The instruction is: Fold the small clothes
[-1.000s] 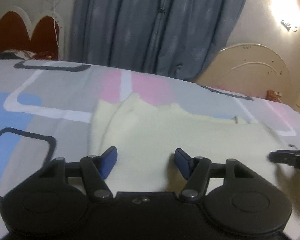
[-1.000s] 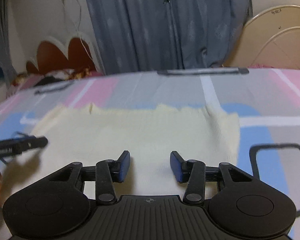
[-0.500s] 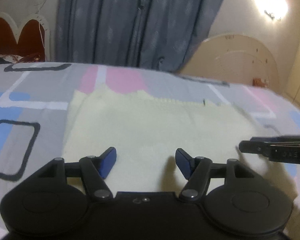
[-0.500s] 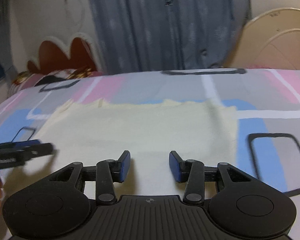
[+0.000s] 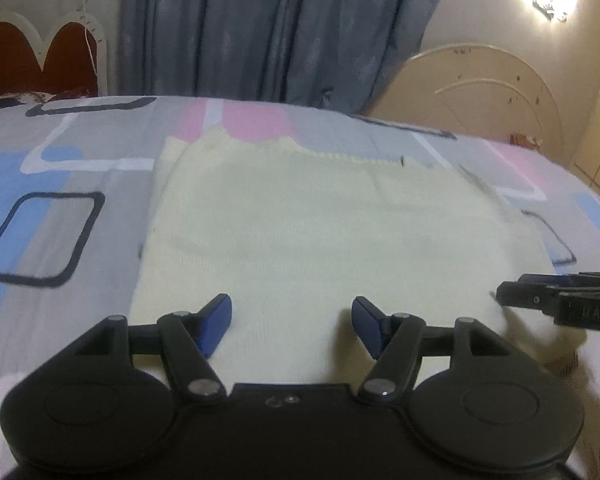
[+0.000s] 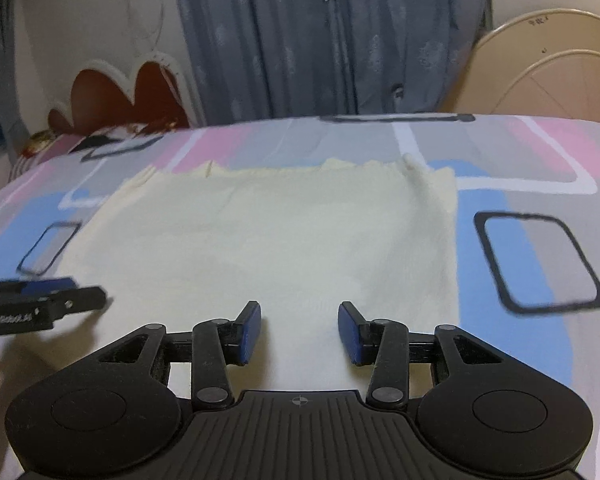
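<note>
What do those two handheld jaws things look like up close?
Both are matte black plastic. The left gripper and right gripper each have two round discs, hinged links with metal pivot pins and blue pads. The right one has a ribbed base with a crosshair mark.

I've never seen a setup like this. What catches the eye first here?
A pale cream knitted garment lies spread flat in the middle of a bedsheet patterned in grey, pink and blue. Low in each view, black hand-held grippers with blue fingers, left and right, hang open over its near edge.
</note>
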The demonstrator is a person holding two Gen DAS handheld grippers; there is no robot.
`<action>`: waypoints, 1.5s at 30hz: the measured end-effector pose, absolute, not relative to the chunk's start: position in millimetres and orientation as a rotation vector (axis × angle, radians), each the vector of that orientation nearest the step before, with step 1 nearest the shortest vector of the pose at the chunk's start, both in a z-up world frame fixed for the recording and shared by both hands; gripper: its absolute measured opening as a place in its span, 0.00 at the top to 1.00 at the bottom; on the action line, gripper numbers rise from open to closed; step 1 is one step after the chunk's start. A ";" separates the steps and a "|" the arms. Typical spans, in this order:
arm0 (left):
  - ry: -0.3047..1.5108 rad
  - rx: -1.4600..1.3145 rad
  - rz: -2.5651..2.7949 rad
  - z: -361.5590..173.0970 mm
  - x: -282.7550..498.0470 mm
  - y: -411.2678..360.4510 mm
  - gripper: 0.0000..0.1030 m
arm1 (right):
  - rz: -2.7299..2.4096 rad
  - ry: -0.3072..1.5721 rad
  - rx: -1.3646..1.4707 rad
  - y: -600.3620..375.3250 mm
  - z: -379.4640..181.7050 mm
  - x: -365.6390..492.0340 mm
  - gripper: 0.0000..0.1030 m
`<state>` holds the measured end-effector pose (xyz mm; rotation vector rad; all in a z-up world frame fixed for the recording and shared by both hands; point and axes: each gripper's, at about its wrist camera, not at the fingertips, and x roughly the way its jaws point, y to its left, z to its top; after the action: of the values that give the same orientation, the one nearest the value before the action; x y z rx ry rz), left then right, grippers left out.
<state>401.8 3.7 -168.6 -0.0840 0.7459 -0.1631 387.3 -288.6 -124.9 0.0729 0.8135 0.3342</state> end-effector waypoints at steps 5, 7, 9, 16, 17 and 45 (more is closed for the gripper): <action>0.772 -0.030 -0.151 -174.3 395.0 -0.8 0.37 | 0.295 0.825 0.023 -287.1 -133.0 367.0 0.58; 0.782 -0.029 -0.144 -173.2 395.5 -1.7 0.37 | 0.278 0.830 0.023 -288.4 -132.3 363.2 0.58; 0.786 -0.039 -0.137 -173.2 395.9 -0.9 0.37 | 0.260 0.828 0.036 -290.5 -125.3 357.9 0.58; 0.779 -0.006 -0.122 -175.2 393.6 -6.0 0.36 | 0.214 0.873 -0.001 -295.4 -127.4 349.2 0.58; 0.781 -0.005 -0.121 -175.0 393.7 -6.3 0.36 | 0.217 0.874 0.008 -295.7 -124.7 348.6 0.58; 0.716 -0.094 -0.061 -139.8 448.2 3.2 0.28 | 0.360 0.800 0.099 -256.6 -96.4 421.7 0.58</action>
<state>448.2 3.2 -139.8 -0.0943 0.7155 -0.0612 421.7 -256.6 -96.4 0.0987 0.7998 0.3598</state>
